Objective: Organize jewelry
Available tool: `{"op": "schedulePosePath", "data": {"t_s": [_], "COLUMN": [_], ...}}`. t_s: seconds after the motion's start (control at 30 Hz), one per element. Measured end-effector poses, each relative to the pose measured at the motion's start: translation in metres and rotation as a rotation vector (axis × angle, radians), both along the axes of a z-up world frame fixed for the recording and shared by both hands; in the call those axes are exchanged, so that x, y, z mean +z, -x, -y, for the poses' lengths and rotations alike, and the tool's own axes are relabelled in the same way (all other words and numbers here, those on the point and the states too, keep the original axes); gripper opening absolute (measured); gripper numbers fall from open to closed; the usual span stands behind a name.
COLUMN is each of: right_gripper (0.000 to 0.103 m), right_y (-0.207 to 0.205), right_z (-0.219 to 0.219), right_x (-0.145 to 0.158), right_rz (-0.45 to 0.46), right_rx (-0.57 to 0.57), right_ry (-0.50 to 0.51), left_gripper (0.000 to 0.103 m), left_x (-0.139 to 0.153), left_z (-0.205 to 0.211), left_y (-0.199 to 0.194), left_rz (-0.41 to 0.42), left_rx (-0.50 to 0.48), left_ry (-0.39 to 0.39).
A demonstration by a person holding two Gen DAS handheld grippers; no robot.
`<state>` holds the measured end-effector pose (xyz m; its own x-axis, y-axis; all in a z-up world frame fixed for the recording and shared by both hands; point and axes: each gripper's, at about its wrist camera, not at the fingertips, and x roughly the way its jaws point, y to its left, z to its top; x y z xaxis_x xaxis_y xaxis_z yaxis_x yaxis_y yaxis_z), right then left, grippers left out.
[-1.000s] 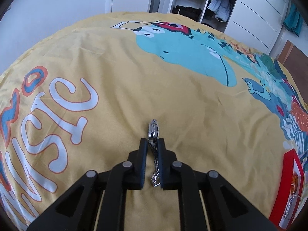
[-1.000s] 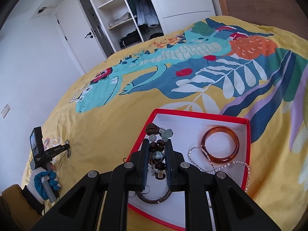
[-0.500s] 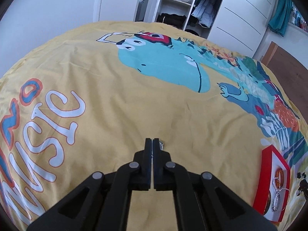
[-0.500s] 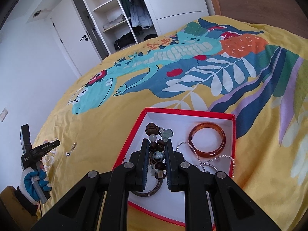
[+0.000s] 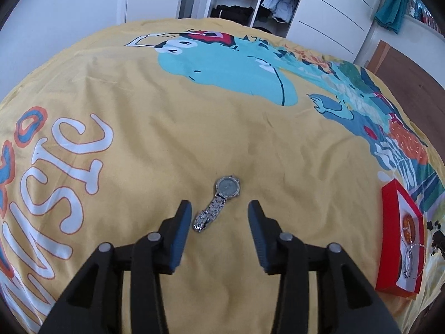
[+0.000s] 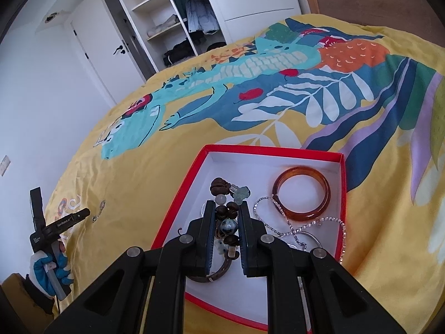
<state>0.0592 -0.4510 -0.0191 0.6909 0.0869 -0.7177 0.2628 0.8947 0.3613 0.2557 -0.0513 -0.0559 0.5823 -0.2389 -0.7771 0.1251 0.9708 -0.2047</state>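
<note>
A silver wristwatch [image 5: 219,200] lies flat on the yellow bedspread, just ahead of my left gripper [image 5: 219,208], which is open and empty above it. The watch also shows small in the right wrist view [image 6: 99,207], with the left gripper [image 6: 83,213] beside it. My right gripper [image 6: 225,214] is shut on a dark beaded bracelet [image 6: 226,217] with a blue-white bead, held over the red box [image 6: 178,208]. The box holds an amber bangle [image 6: 301,194], a sparkly chain [image 6: 292,228] and a dark bangle [image 6: 211,277].
The red box also shows at the far right of the left wrist view [image 5: 388,222]. The bedspread [image 5: 167,105] carries a large cartoon print. An open wardrobe [image 6: 180,22] and a white door [image 6: 103,47] stand beyond the bed.
My left gripper held the watch a second ago, was shut half a second ago, and now stands open with the watch lying on the bedspread. The right gripper kept its hold on the beads.
</note>
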Motion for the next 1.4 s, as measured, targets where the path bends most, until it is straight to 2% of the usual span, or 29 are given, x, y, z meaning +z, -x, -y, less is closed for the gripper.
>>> {"op": "schedulePosePath", "data": {"t_s": [0.43,0.53,0.63,0.93,1.1,1.4], "right_gripper": [0.015,0.015,0.015,0.015,0.015,0.015], "right_y": [-0.008,-0.01,-0.01,-0.004,0.002,0.016], "right_z": [-0.001,-0.003,-0.006,-0.004,-0.003,0.004], "right_x": [-0.012,-0.014,-0.014,-0.006,-0.005,-0.016], "right_rz": [-0.026,-0.03,-0.031,-0.021,-0.027,-0.06], "right_rx": [0.012,0.016,0.02,0.015,0.011,0.006], "right_ry": [-0.001,-0.002,-0.003,0.006,0.011,0.011], "left_gripper": [0.039,0.022,0.022,0.022,0.022,0.022], "left_x": [-0.038,-0.037,-0.034,-0.007,0.014,0.046], "left_z": [0.026,0.032,0.032,0.03,0.042,0.121], "left_y": [-0.042,-0.04,-0.035,-0.009,0.001,0.037], "left_rz": [-0.036,-0.023,-0.007,0.02,0.042,0.064], "left_rx": [-0.067,-0.08,-0.085,-0.095,-0.133,-0.329], "left_ry": [-0.116,-0.152,-0.157,-0.067,-0.015,0.085]}}
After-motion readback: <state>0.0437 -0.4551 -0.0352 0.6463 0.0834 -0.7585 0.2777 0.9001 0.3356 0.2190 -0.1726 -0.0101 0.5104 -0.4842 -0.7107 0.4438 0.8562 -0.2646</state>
